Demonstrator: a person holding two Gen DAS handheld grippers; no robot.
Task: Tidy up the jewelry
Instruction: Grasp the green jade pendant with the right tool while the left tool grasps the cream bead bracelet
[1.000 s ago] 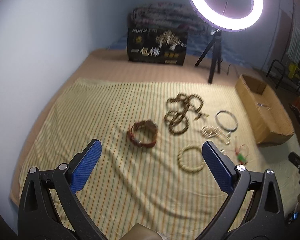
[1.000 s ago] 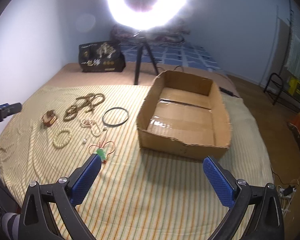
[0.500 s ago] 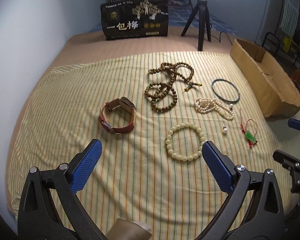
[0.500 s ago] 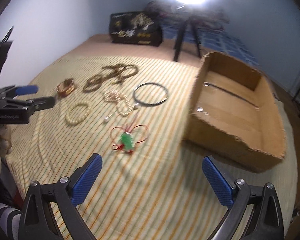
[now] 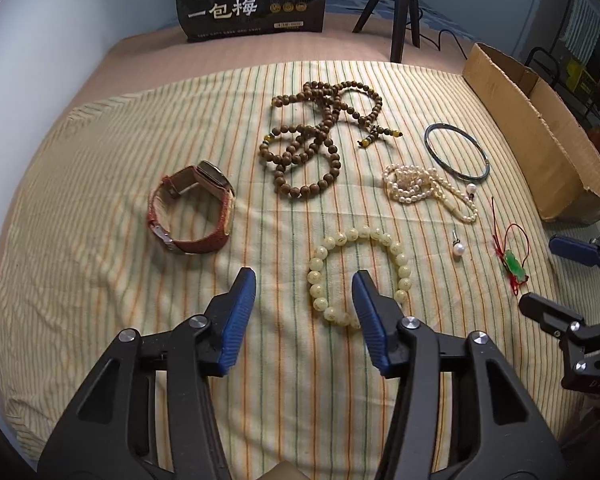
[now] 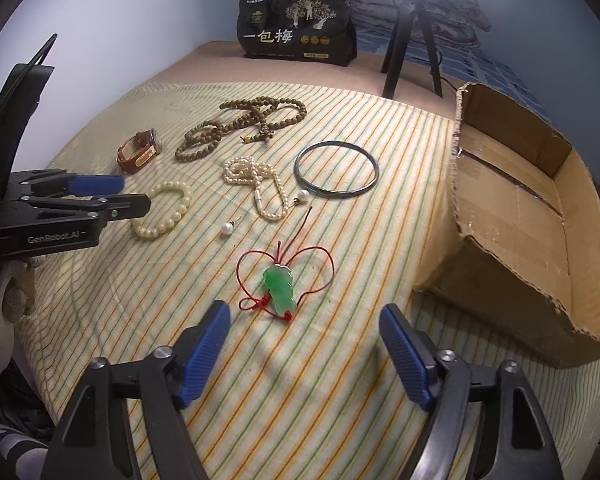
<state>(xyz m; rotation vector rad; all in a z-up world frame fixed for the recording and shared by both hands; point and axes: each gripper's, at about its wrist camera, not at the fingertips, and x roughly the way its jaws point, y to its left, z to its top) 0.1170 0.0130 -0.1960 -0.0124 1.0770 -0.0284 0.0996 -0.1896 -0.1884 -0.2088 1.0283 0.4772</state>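
Cream bead bracelet (image 5: 360,276) is lying on the striped cloth (image 5: 100,280), near its front edge; the left gripper (image 5: 304,284) is closing, its right finger over the ring, pads not pressing. The right gripper (image 6: 304,320) is also closing, fingers apart, with the green pendant (image 6: 279,289) just beyond them. Cardboard box (image 6: 540,216) is sitting at the cloth's right edge.
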